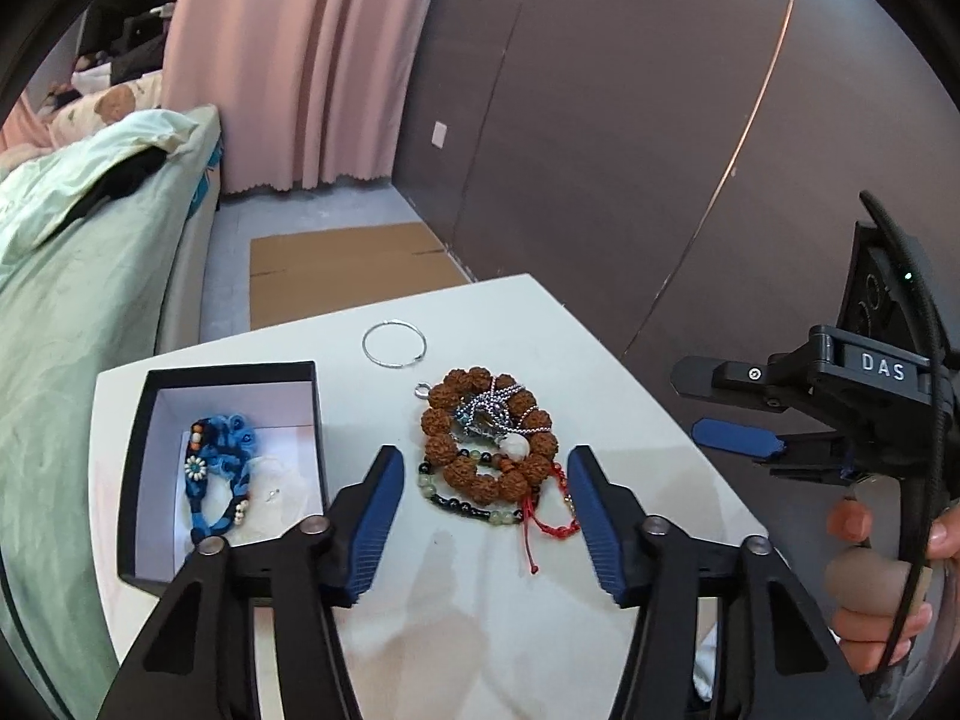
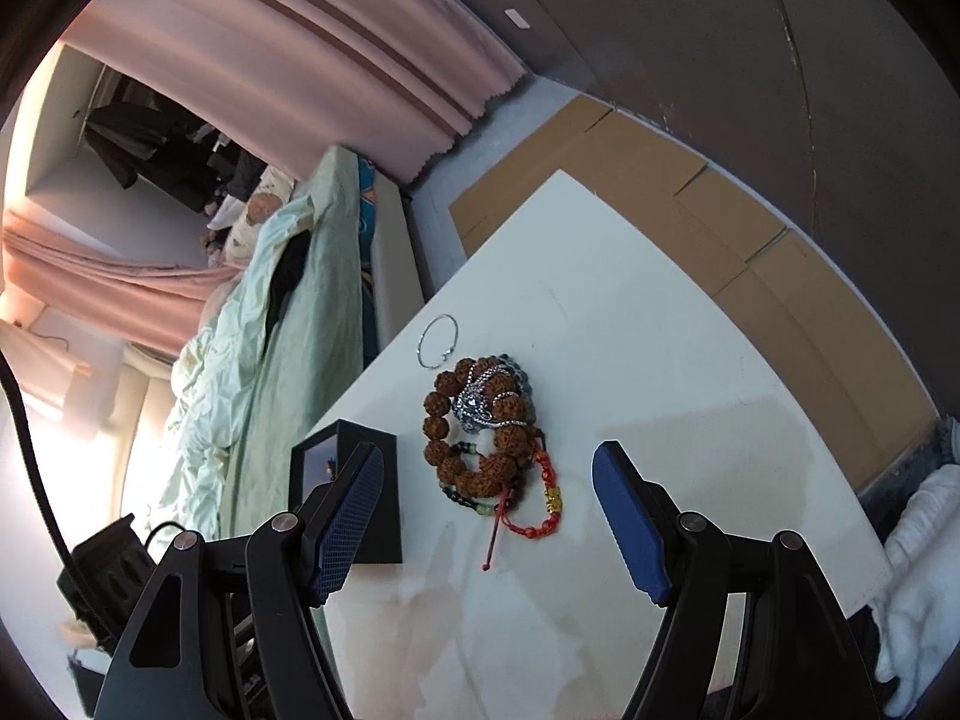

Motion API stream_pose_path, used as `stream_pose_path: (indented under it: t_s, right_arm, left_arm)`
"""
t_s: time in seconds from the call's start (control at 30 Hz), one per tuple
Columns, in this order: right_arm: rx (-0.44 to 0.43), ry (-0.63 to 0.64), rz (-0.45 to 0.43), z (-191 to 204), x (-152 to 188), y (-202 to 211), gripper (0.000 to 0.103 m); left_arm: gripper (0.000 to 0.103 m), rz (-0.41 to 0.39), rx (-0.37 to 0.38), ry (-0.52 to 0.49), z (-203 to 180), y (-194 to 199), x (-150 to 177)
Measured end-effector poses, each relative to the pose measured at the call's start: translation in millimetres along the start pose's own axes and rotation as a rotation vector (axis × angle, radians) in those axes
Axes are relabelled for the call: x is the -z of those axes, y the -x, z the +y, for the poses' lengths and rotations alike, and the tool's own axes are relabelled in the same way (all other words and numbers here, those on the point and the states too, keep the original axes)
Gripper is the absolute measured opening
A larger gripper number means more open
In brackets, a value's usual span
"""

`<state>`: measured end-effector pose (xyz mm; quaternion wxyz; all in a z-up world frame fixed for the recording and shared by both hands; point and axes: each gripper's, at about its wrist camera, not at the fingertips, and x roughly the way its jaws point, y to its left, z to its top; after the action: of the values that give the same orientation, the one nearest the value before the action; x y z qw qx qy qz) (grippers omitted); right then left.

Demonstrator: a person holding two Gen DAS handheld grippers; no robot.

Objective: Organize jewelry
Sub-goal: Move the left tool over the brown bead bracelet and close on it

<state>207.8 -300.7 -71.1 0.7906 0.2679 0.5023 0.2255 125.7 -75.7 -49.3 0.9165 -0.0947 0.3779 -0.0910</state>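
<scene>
A pile of jewelry lies on the white table (image 1: 600, 360): a brown seed-bead bracelet (image 1: 441, 423), a silver chain with pendant (image 1: 489, 414), a green and black bead bracelet (image 1: 474, 510) and a red cord bracelet (image 1: 555, 525). A thin silver hoop (image 1: 394, 345) lies behind the pile. A black box (image 1: 135, 450) at the left holds a blue braided bracelet (image 1: 219, 468). My left gripper (image 1: 480, 516) is open, empty, just short of the pile. My right gripper (image 2: 489, 516) is open and empty, near the pile (image 2: 480, 438); it also shows in the left wrist view (image 1: 729, 414).
A bed with a pale green cover (image 1: 78, 300) runs along the table's left side. Flattened cardboard (image 1: 348, 270) lies on the floor beyond the table. A dark wall (image 1: 600, 120) and pink curtain (image 1: 300, 60) stand behind. White cloth (image 2: 918, 570) lies off the table's right edge.
</scene>
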Motion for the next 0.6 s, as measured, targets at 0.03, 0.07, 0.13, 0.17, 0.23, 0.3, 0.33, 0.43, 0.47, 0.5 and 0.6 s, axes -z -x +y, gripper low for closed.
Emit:
stream_pose_path:
  t_s: [0.03, 0.07, 0.13, 0.17, 0.23, 0.3, 0.33, 0.43, 0.47, 0.5, 0.6]
  right_arm:
    - [-0.003, -0.011, 0.008, -1, -1, -2, 0.073]
    - [-0.012, -0.027, 0.018, -4, -2, -4, 0.073]
    - [-0.017, -0.046, 0.031, -7, -3, -6, 0.073]
    - [-0.019, -0.055, 0.035, -8, -3, -6, 0.073]
    - [-0.024, -0.069, 0.038, -10, -5, -6, 0.073]
    - [-0.036, -0.089, 0.038, -14, -7, -6, 0.073]
    - [-0.042, -0.103, 0.038, -17, -9, -5, 0.073]
    - [-0.048, -0.141, 0.035, -26, -13, -4, 0.073]
    - [-0.048, -0.150, 0.032, -28, -14, -3, 0.073]
    - [-0.048, -0.161, 0.027, -30, -16, -1, 0.073]
    - [-0.056, -0.194, 0.015, -36, -17, 3, 0.073]
  left_arm:
    - [0.051, 0.011, -0.010, -0.006, -1, -3, -2]
    - [0.048, 0.028, -0.024, -0.014, -2, -8, -4]
    - [0.045, 0.062, -0.048, -0.017, -4, -16, -10]
    - [0.043, 0.087, -0.059, -0.010, -4, -22, -15]
    - [0.041, 0.129, -0.070, 0.000, -6, -32, -21]
    - [0.041, 0.170, -0.089, 0.009, -6, -43, -25]
    - [0.041, 0.188, -0.095, 0.015, -7, -48, -27]
    - [0.039, 0.228, -0.123, 0.023, -8, -60, -29]
    - [0.039, 0.242, -0.136, 0.022, -10, -65, -30]
    - [0.039, 0.250, -0.145, 0.021, -11, -67, -31]
    - [0.037, 0.286, -0.202, 0.013, -14, -78, -32]
